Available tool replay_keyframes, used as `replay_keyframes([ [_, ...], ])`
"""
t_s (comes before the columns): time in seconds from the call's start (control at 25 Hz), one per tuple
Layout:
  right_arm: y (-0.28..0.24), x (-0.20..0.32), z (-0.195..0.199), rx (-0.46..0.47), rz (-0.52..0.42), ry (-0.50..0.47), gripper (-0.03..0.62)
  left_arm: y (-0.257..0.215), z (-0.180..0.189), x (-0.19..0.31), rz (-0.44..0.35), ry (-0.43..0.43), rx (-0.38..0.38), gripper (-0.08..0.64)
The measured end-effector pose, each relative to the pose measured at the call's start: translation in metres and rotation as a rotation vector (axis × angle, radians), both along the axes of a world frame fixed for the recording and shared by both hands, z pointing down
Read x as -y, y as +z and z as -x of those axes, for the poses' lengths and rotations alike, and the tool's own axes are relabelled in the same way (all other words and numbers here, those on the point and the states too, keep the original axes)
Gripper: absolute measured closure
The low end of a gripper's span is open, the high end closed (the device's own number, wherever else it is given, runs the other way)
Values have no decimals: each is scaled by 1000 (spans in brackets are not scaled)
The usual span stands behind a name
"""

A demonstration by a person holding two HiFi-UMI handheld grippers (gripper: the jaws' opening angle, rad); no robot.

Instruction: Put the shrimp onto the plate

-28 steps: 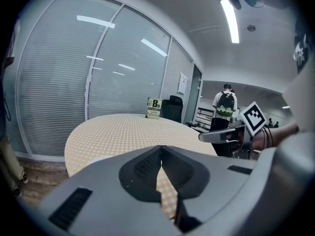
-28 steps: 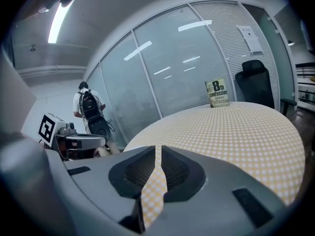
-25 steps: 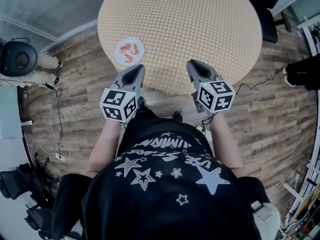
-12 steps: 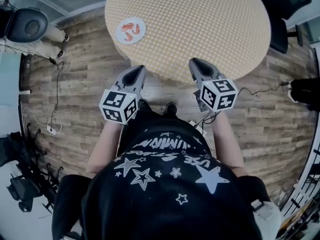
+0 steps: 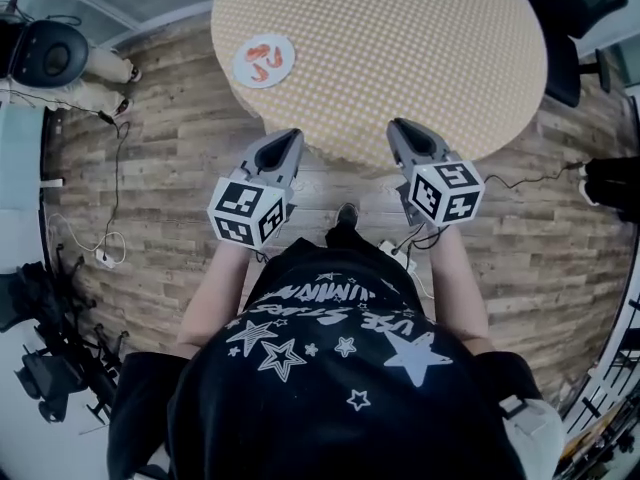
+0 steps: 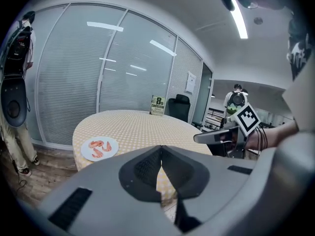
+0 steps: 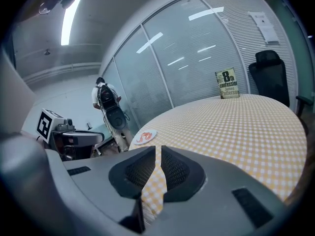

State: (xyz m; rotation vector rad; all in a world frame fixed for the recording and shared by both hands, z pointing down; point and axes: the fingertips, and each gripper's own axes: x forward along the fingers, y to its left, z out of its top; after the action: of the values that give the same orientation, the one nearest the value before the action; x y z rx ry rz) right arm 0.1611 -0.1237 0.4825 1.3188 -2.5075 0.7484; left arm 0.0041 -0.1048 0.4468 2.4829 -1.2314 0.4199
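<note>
Holds left tool (image 5: 288,136) and right tool (image 5: 397,126) empty, pinched narrow, well clear of the plate (image 5: 281,70), apparently with shrimp (image 5: 262,59) already delivered there.

One round counter (image 5: 400,48) out there, folks. One white plate (image 5: 264,61) by its near-left edge, and on it, count them, three shrimp (image 6: 95,143). One book (image 7: 227,84) upright at the far edge. One black office chair (image 6: 179,105) beyond. Two tongs: left tongs (image 5: 289,138), right tongs (image 5: 399,128).
</note>
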Motion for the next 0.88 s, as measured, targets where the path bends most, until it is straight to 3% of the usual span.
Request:
replay_keyframes([
  [0.4,-19,-31,46,-60,-30,-33,549,-6,50,-46,-1,-44,-35,552],
  [0.88,-52,-100,82,-84,-93,-27,549,-32,83,-111,-63,-36,-73,552],
])
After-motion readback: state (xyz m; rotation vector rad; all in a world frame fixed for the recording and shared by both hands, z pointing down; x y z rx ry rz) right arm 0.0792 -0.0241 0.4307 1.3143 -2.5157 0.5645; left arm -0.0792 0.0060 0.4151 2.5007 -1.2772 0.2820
